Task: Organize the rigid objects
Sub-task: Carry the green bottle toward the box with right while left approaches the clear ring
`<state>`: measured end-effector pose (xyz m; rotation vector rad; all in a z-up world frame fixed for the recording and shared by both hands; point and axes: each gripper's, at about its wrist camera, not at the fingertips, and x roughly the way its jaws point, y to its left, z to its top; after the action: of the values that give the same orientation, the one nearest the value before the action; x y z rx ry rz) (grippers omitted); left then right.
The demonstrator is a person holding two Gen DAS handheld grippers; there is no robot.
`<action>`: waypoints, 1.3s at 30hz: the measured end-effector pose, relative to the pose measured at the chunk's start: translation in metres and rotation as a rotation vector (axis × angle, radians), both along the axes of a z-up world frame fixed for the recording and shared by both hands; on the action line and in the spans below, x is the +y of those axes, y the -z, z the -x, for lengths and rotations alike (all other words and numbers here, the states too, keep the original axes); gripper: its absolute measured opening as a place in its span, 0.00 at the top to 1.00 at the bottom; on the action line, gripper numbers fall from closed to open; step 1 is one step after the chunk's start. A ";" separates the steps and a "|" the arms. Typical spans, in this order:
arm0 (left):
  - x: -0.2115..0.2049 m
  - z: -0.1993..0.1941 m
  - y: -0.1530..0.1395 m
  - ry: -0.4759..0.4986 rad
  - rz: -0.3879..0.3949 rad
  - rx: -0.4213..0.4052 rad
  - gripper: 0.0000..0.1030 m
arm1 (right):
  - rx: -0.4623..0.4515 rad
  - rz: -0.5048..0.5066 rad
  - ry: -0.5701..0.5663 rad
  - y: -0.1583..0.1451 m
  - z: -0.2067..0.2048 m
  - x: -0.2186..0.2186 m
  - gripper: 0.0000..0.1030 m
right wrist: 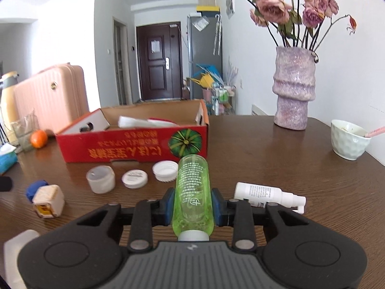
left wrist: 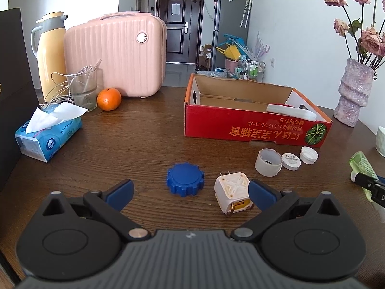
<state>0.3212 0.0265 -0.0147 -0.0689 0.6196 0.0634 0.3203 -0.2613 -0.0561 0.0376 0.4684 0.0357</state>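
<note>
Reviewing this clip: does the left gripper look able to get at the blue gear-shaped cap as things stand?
Probably yes. The left gripper is open and empty, with the blue gear-shaped cap just ahead between its fingers. The white charger cube sits close against the right-side finger, so it might get nudged.

You get bright daylight, blown out at upper left; soft glare on the desk (left wrist: 149,130). Heavy fisheye bending, dark corner vignettes. Right wrist view slightly blurred on the red box (right wrist: 134,144).
</note>
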 end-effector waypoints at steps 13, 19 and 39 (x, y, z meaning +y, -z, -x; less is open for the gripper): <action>-0.017 -0.017 0.001 0.069 -0.017 0.057 0.00 | -0.028 -0.024 -0.017 -0.004 0.008 0.001 0.71; -0.047 -0.035 -0.009 0.134 -0.073 0.046 0.00 | -0.036 -0.045 -0.004 -0.005 0.008 -0.004 0.70; -0.117 -0.117 0.015 0.227 -0.170 0.158 0.03 | -0.004 -0.127 0.076 0.001 -0.009 -0.027 0.71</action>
<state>0.4378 -0.0902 -0.0295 0.1727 0.7739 -0.0991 0.3296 -0.2884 -0.0574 0.1801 0.4596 -0.0089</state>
